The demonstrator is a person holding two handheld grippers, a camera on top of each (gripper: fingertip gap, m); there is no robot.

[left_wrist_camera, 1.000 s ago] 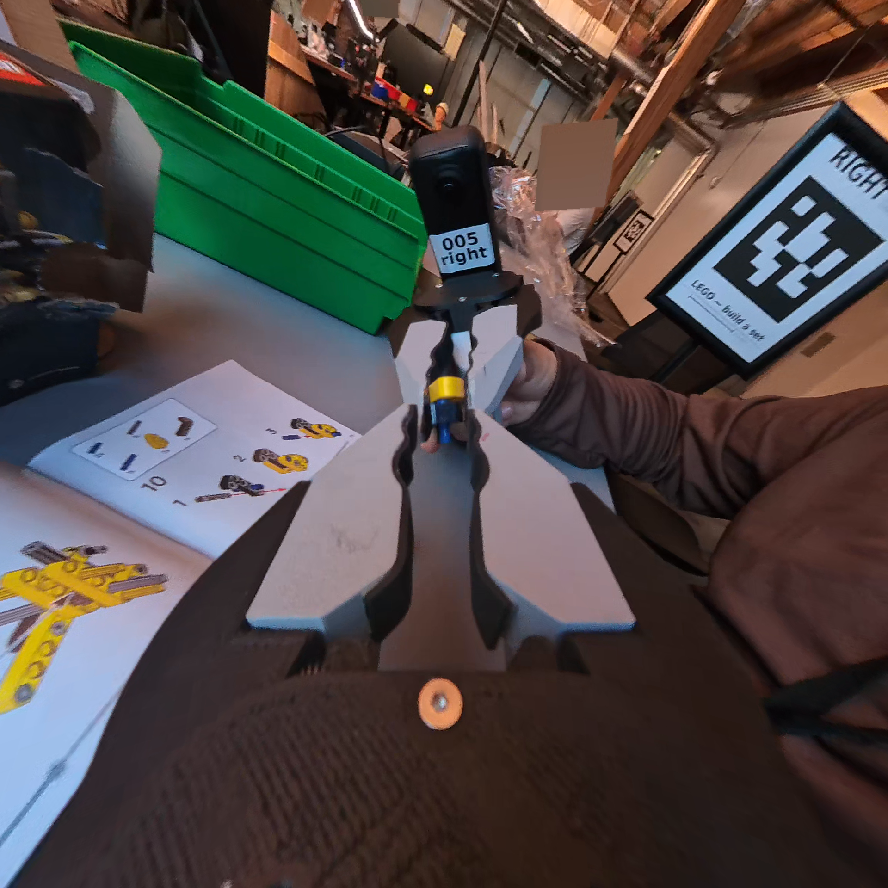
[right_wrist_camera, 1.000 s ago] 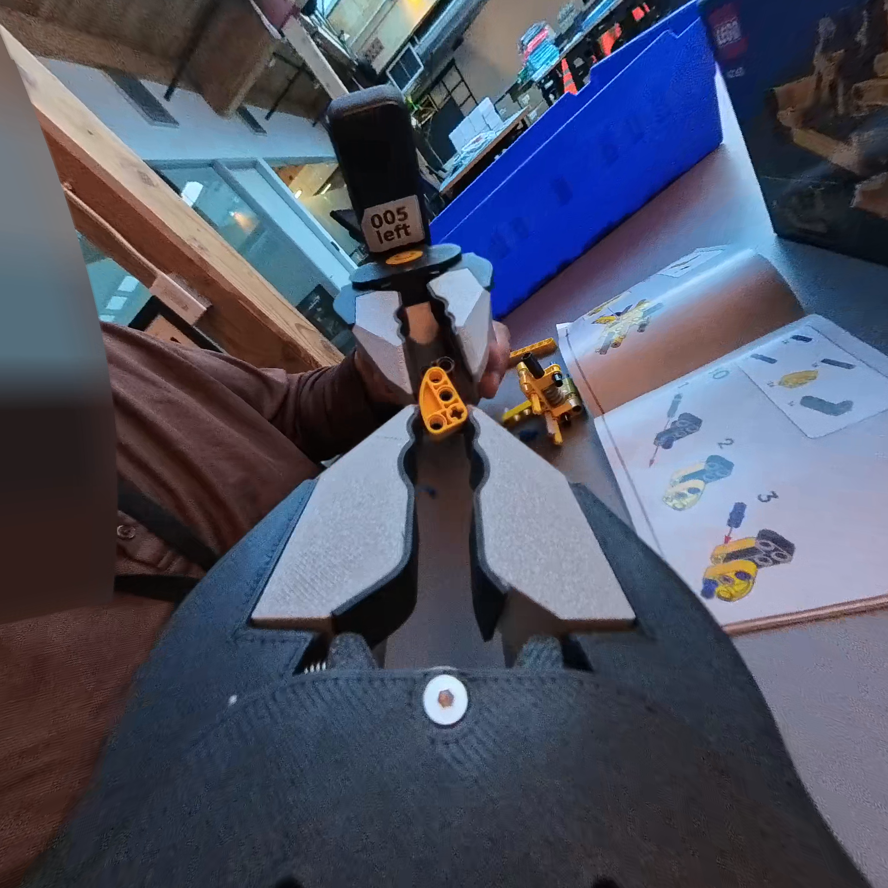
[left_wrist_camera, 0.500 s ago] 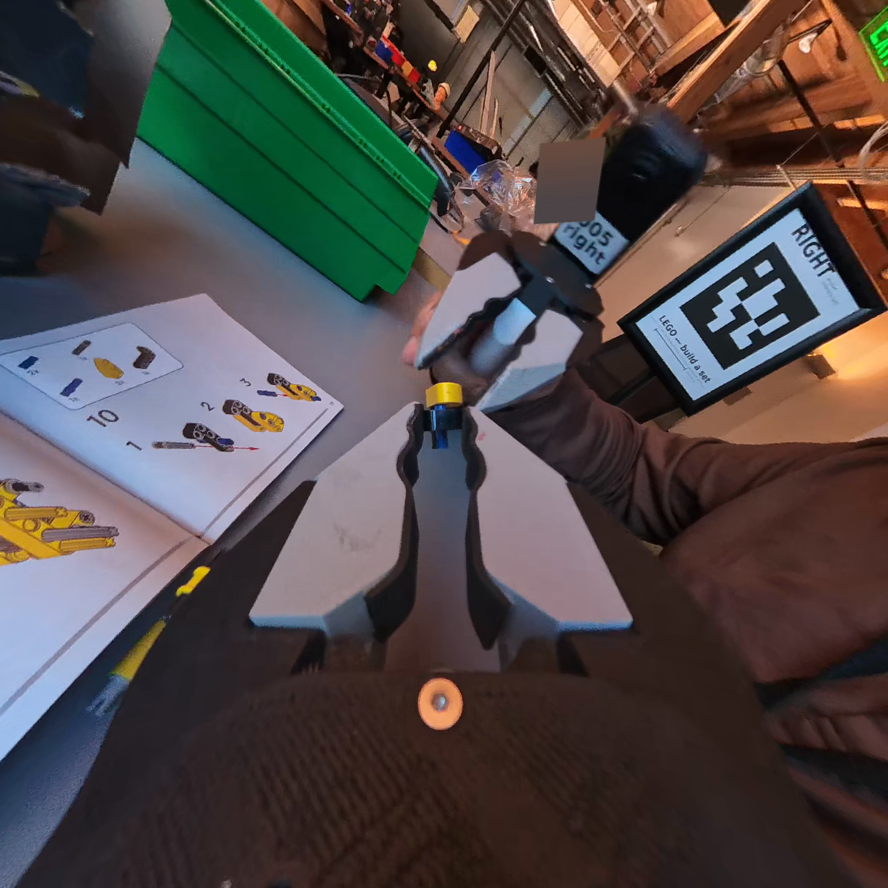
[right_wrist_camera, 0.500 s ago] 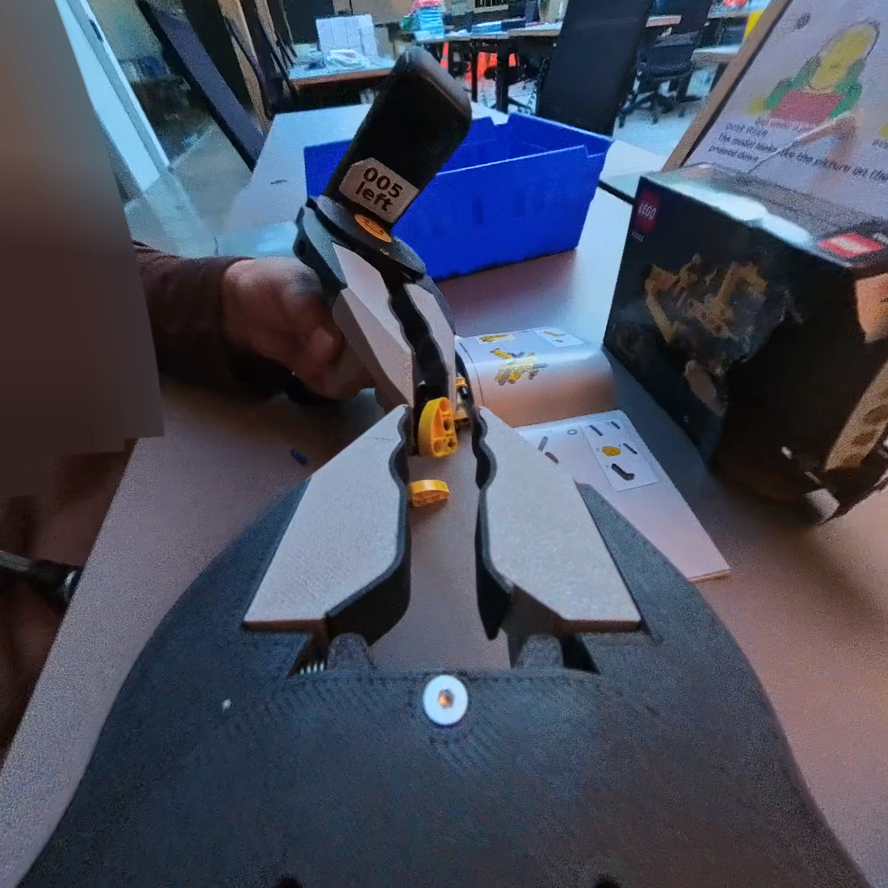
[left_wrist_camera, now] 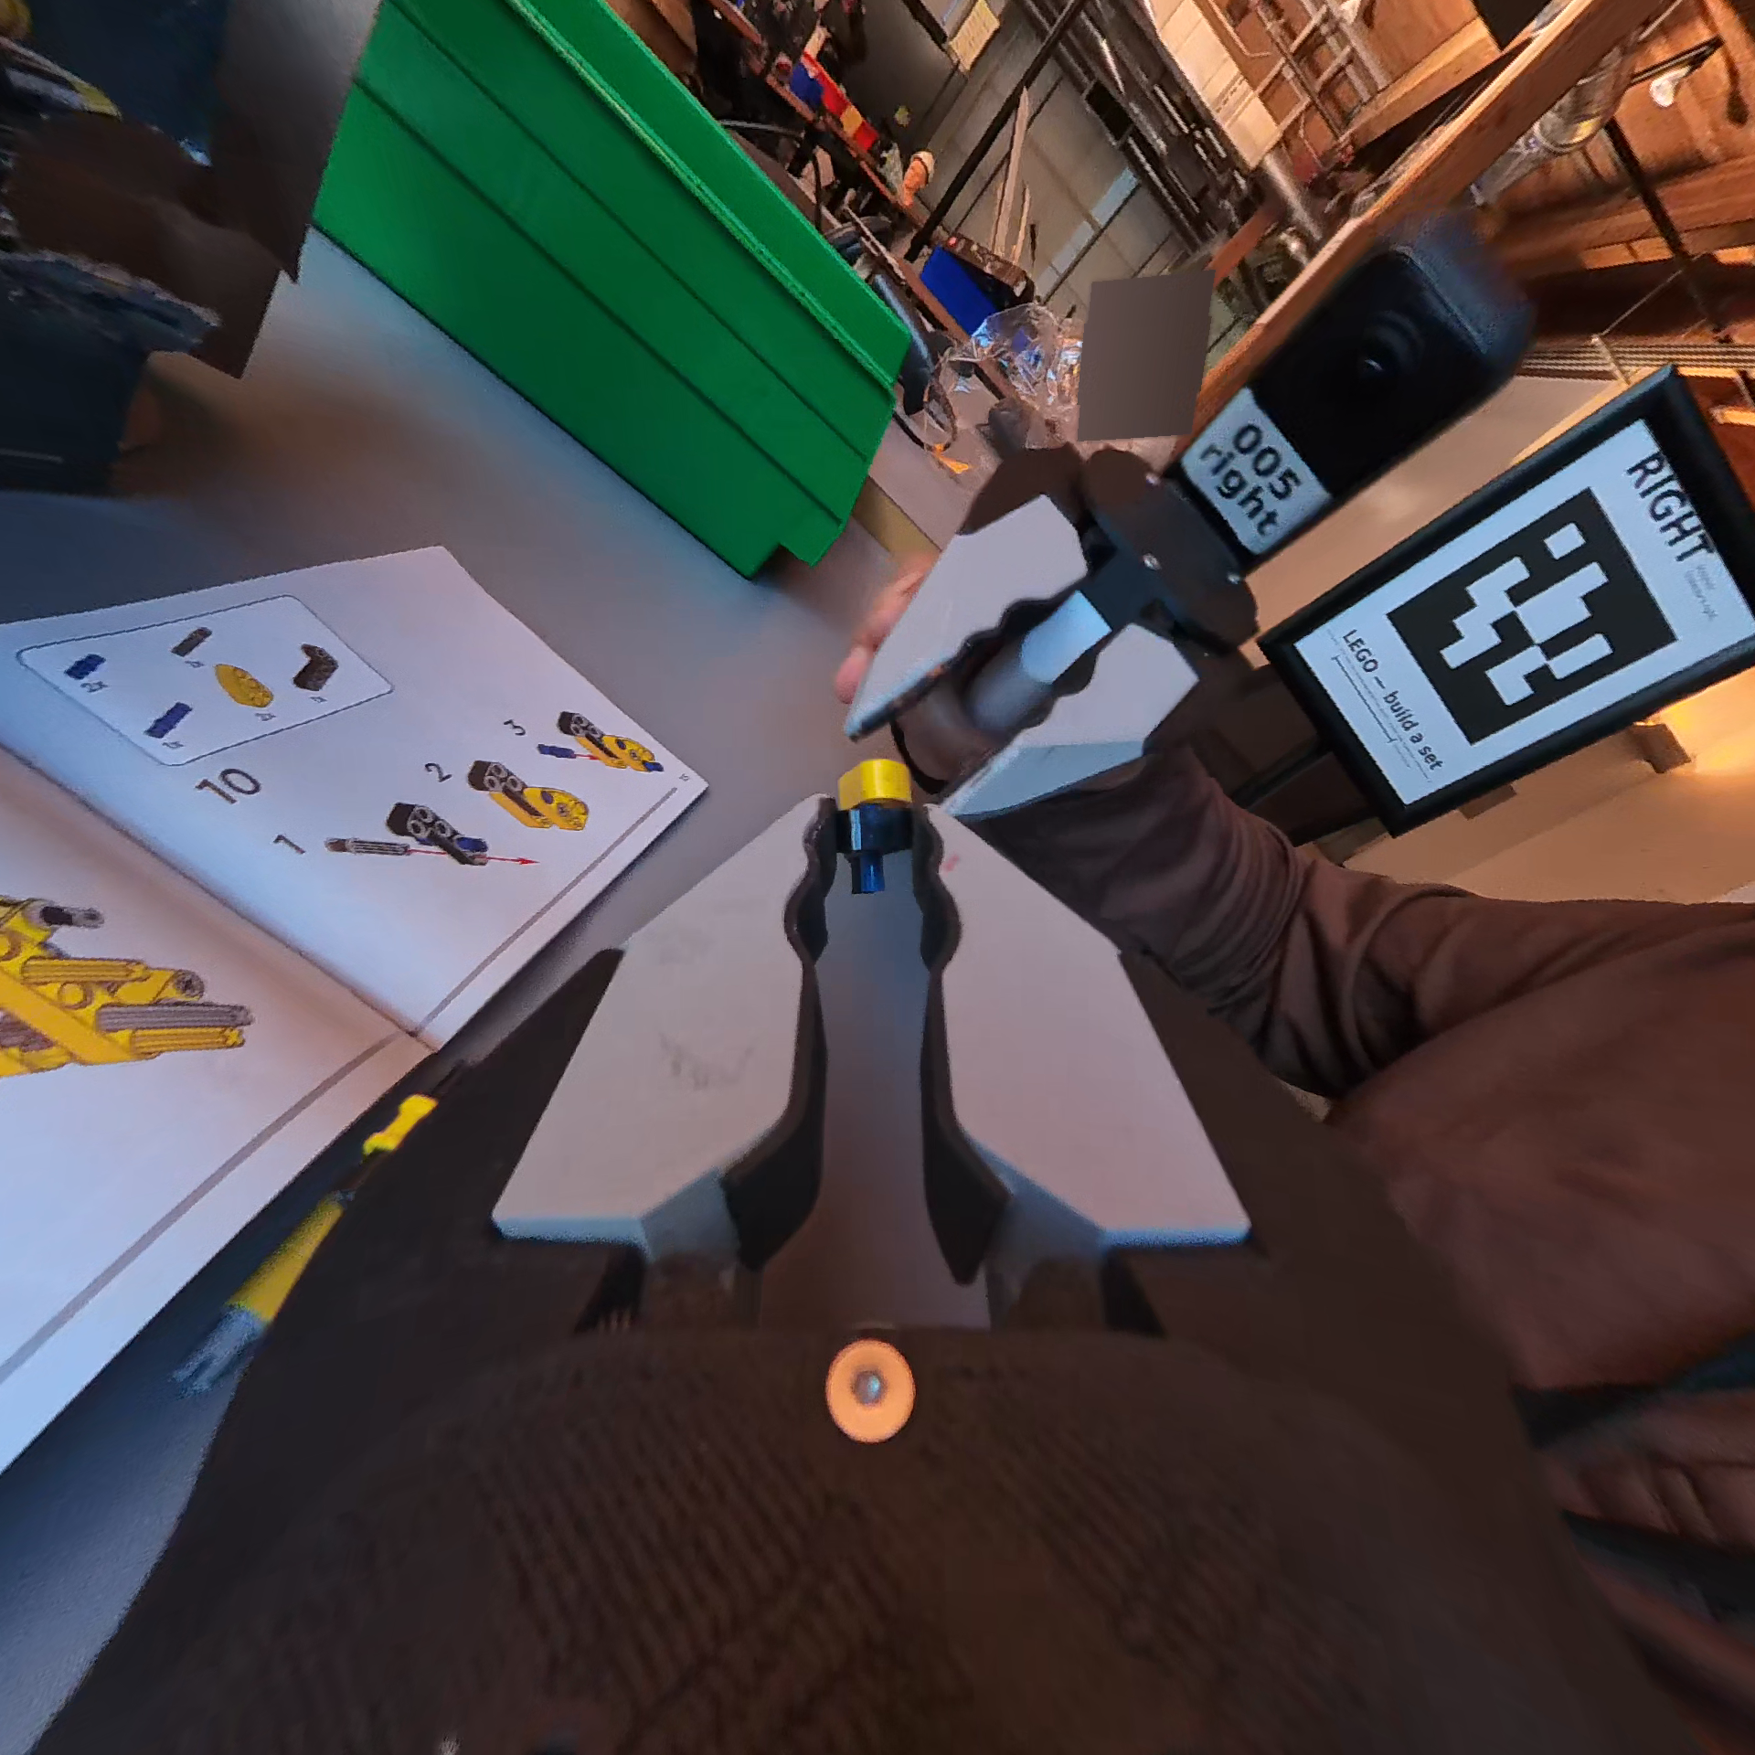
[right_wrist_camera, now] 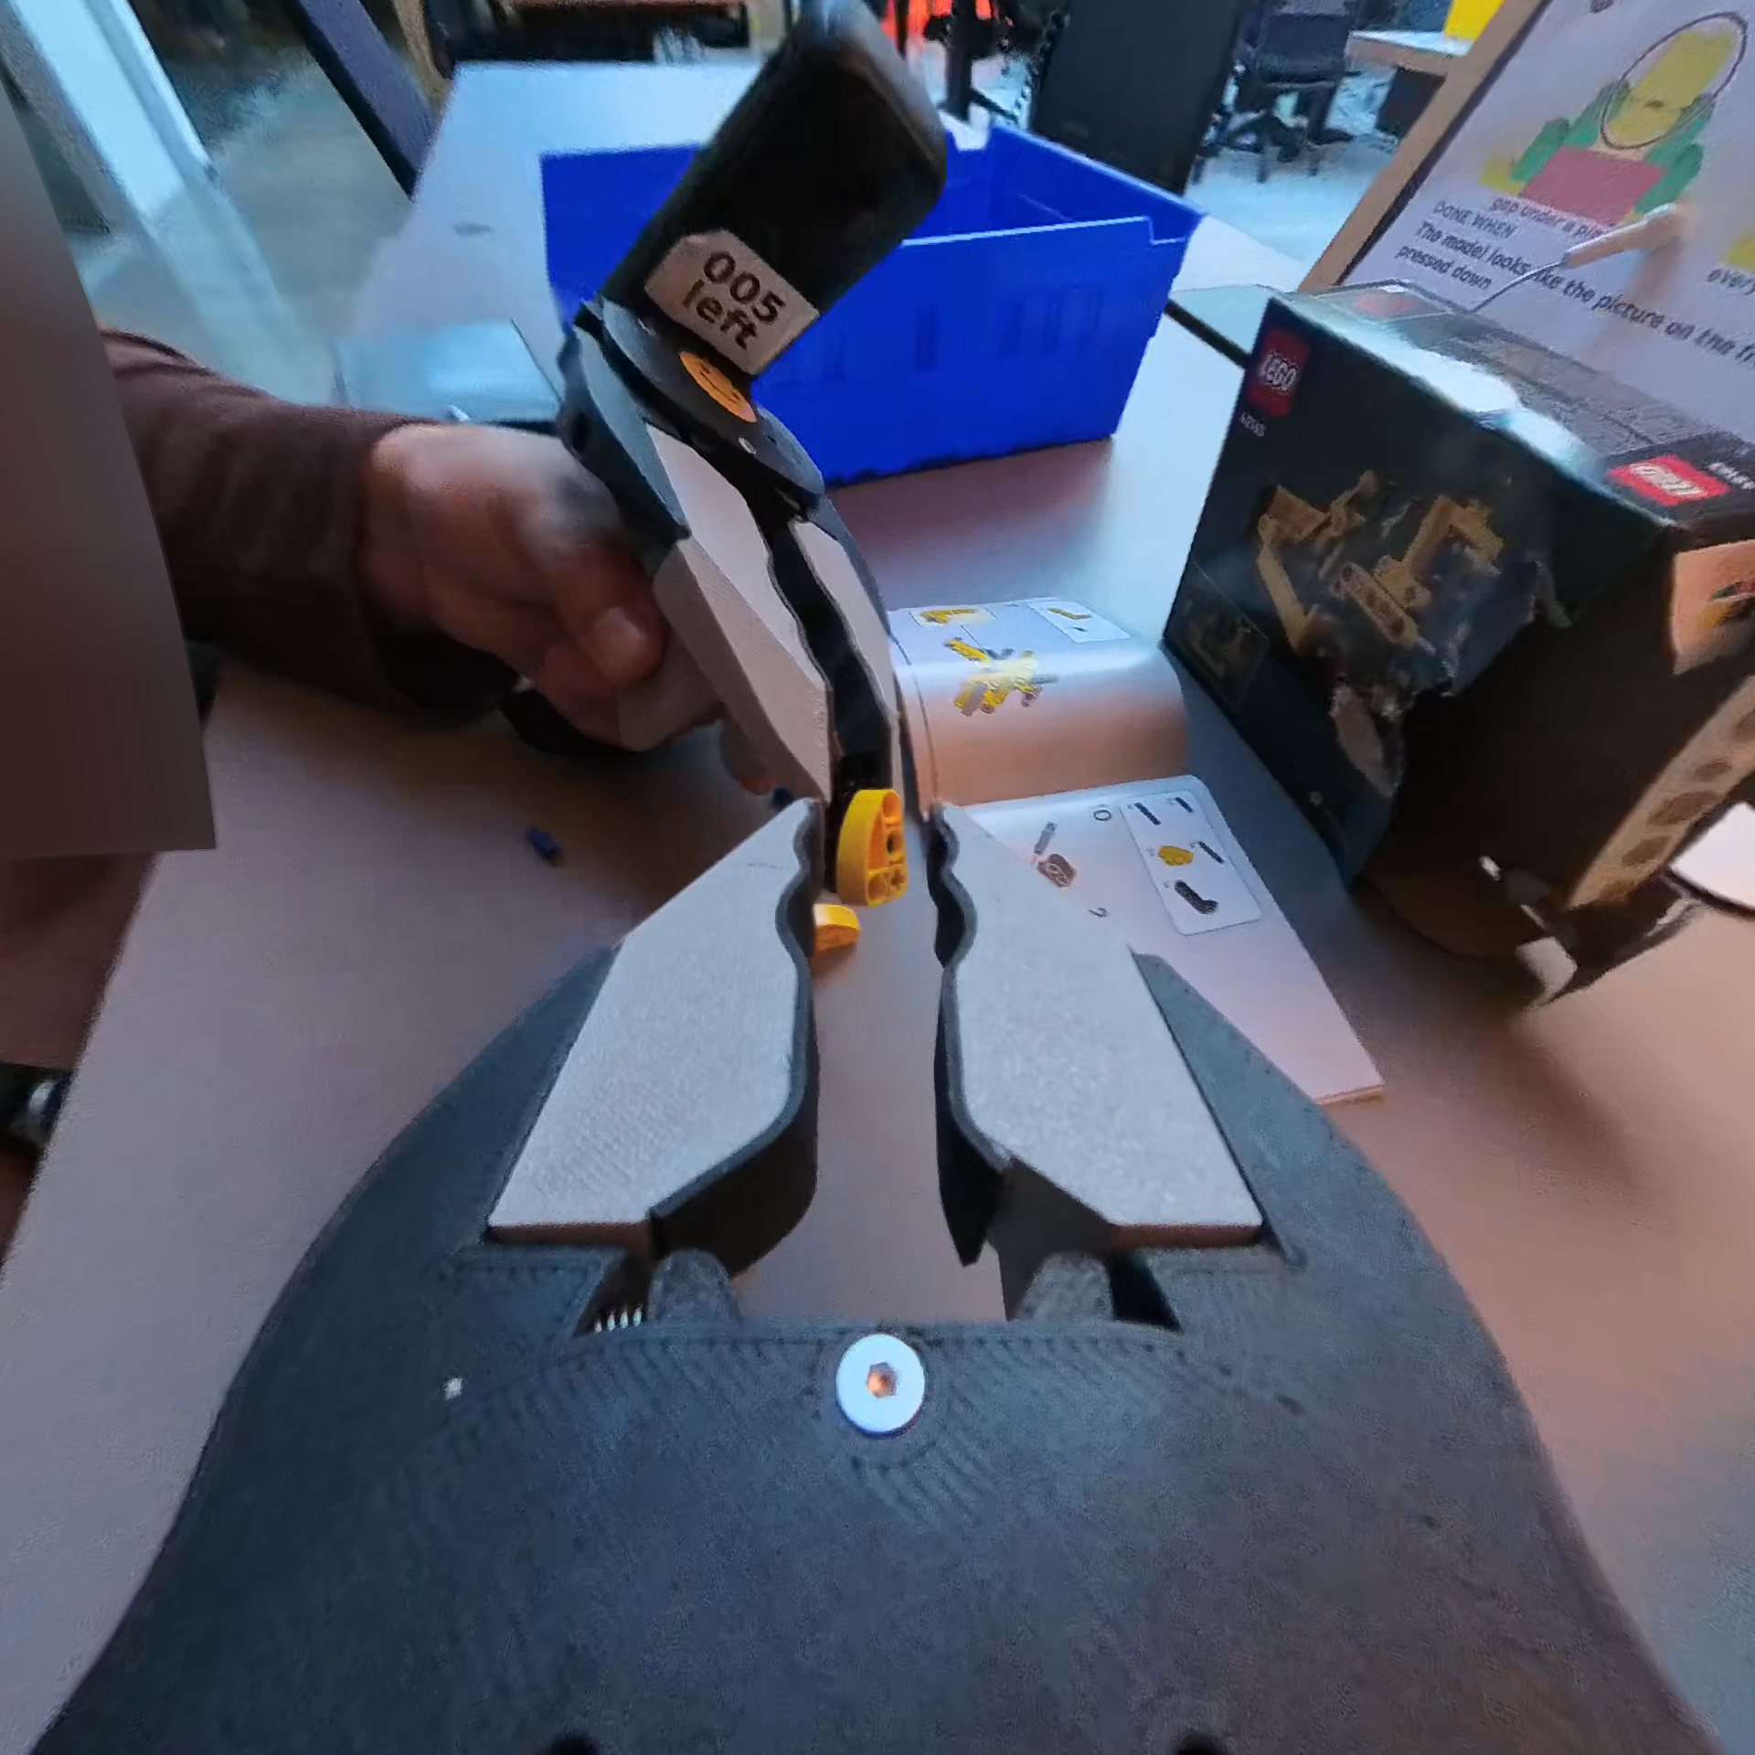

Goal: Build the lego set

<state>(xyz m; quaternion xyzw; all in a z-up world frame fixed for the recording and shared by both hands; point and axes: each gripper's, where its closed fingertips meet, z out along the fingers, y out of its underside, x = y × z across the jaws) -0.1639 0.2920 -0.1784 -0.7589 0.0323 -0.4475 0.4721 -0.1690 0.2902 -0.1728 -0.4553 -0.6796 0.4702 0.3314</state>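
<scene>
My left gripper (left_wrist_camera: 872, 828) is shut on a small lego assembly (left_wrist_camera: 874, 786): a yellow piece with a black part and a blue pin end. In the right wrist view the left gripper (right_wrist_camera: 855, 788) comes down from the upper left and holds this yellow holed piece (right_wrist_camera: 872, 855) between my right fingertips. My right gripper (right_wrist_camera: 874, 821) is open, its jaws standing apart around the piece without clamping it. In the left wrist view the right gripper (left_wrist_camera: 902, 767) is tilted at the upper right, just beyond the piece.
The open instruction booklet (left_wrist_camera: 380, 760) lies on the table (right_wrist_camera: 380, 997). A loose yellow piece (right_wrist_camera: 836, 935) and a blue pin (right_wrist_camera: 543, 843) lie there too. A lego box (right_wrist_camera: 1424, 617), a blue bin (right_wrist_camera: 997, 332), a green bin (left_wrist_camera: 589, 285) and a framed sign (left_wrist_camera: 1519, 627) stand around.
The two grippers stood head-on and have swung to an angle. My right jaws have widened around the yellow piece. My left gripper still holds it.
</scene>
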